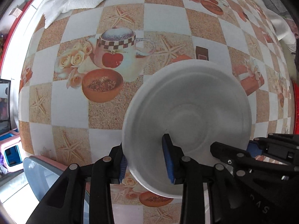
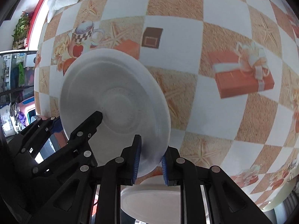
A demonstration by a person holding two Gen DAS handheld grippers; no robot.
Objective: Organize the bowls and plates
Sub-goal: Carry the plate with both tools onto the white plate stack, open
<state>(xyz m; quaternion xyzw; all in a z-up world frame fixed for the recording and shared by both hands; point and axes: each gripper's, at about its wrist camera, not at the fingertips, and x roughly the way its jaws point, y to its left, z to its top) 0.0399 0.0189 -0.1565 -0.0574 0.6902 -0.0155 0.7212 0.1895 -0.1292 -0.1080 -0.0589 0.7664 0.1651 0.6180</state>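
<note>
The white plate (image 1: 186,115) hangs tilted above the patterned surface (image 1: 74,112), pinched at opposite rims: left gripper (image 1: 147,168) jaws closed on one edge, right gripper (image 2: 149,164) jaws on the other, probably sharing its weight. Another white dish (image 2: 149,199) lies beneath.

Checked plastic tablecloth (image 1: 119,112) with white and sandy squares, spread wide. Printed on it: starfish, a teapot with a red apple, roses, brown bowls, an orange gift box with a bow. Crumpled white paper towel (image 1: 78,1) lying at 11 o'clock. Pink plastic stool (image 1: 11,147) low at 8 o'clock. Green leafy plant (image 2: 21,26) far off at 10 o'clock.
</note>
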